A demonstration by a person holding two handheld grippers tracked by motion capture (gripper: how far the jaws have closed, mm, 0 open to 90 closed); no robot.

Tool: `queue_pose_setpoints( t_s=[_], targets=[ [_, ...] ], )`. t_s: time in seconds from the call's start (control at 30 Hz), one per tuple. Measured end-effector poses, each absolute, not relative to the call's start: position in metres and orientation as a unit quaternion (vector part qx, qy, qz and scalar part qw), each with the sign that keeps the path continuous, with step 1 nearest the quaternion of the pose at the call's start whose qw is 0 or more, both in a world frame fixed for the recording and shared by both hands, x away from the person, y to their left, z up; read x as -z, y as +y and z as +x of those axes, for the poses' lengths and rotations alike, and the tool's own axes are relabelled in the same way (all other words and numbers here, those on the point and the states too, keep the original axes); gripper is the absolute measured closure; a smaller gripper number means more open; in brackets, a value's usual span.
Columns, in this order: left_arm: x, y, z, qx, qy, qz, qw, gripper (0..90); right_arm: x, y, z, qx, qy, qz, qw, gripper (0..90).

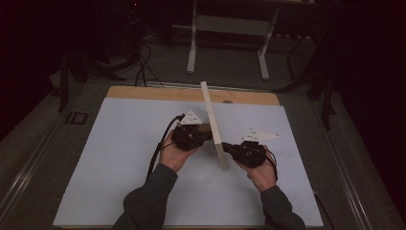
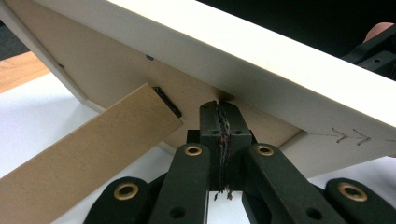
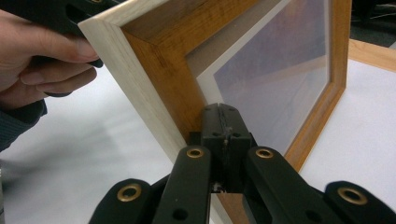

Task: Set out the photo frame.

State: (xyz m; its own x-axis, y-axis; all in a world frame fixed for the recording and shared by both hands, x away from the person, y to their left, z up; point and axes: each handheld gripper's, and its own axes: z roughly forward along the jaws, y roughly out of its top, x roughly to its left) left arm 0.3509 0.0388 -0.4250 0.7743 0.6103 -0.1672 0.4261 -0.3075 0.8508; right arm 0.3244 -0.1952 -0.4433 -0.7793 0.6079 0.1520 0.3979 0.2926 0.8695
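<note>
The picture frame stands on edge mid-table, running from twelve toward six o'clock on the white mat. The left gripper, jaws pressed together, noses its backing by the easel stand; the right gripper, likewise closed, presses the front. Neither clamps it, so uneven pushing could tip the frame flat.

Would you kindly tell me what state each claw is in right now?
Left claw: closed, tips at the picture frame's backing.
Right claw: closed, tips against its front.
</note>
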Motion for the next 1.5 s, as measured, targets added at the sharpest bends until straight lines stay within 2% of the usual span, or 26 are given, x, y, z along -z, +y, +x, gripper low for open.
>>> queue_pose_setpoints(
  t_s=[0.93,1.5],
  targets=[
    [0.419,0.043,0.362,-0.068,0.293,0.82,0.487,90.0,0.442,-0.178,0.325,-0.498,0.802,0.312,0.107,90.0],
    [0.421,0.046,0.366,-0.071,0.309,0.817,0.481,90.0,0.444,-0.169,0.326,-0.503,0.802,0.307,0.102,90.0]
  ],
)
